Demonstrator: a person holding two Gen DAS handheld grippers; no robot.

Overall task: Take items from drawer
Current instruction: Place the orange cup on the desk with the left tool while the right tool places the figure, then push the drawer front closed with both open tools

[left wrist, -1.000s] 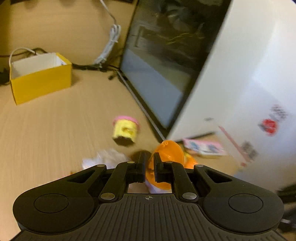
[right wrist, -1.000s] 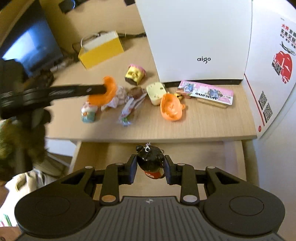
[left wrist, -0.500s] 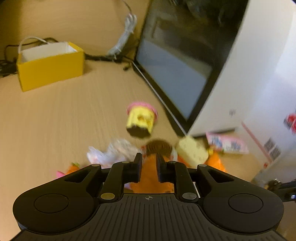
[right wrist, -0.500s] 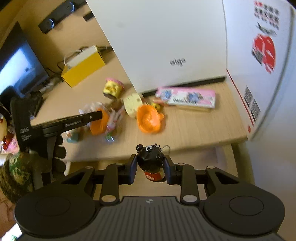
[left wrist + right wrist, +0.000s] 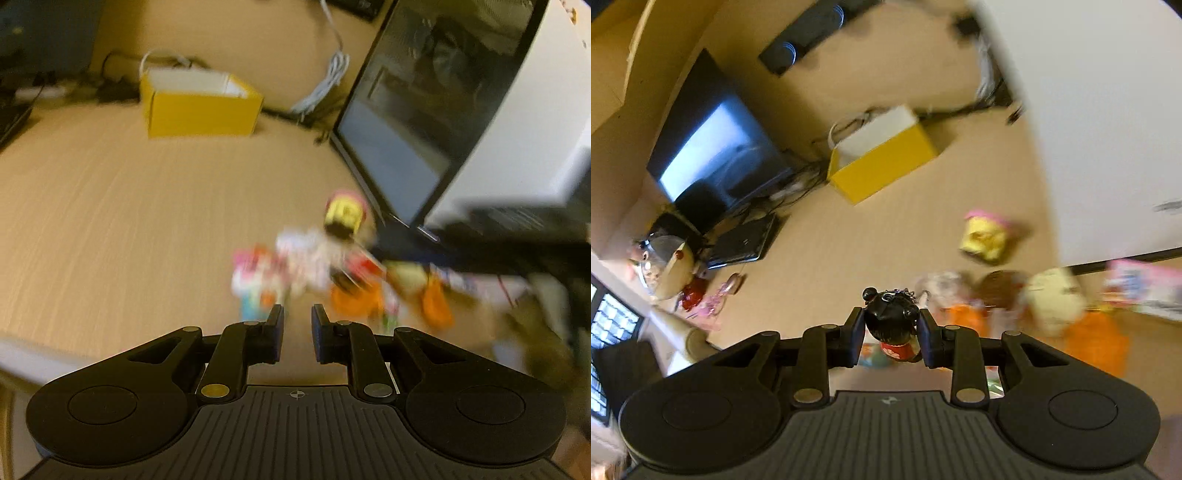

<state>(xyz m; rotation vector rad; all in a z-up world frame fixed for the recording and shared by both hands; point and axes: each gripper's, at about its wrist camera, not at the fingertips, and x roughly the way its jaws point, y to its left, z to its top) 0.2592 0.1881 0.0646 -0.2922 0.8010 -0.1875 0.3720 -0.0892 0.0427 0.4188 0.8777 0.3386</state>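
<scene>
Doll figurine [image 5: 892,325], black-haired and red-skirted, sits clamped upright between the fingers of the right claw [image 5: 891,338], carried above the near edge of the wooden bench [image 5: 849,236] with its long axis standing roughly square to the fingers. Ahead and to the right of it lies the blurred heap of items already out on the bench: an orange piece [image 5: 1095,345], a pale yellow block [image 5: 1054,299], a yellow-and-pink toy [image 5: 984,240] and a pink packet [image 5: 1145,284] beside the white box [image 5: 1108,110]. Left claw [image 5: 297,334] hangs with its fingers parted and nothing between them, just short of the same heap, whose orange piece [image 5: 352,301] and yellow-and-pink toy [image 5: 345,214] lie forward and slightly right of it. Judged from this, the doll's set-down falls to the right arm, and the open spot is the bare bench directly ahead, left of the heap; the drawer itself is out of view and a yellow box [image 5: 201,105] stands well behind
</scene>
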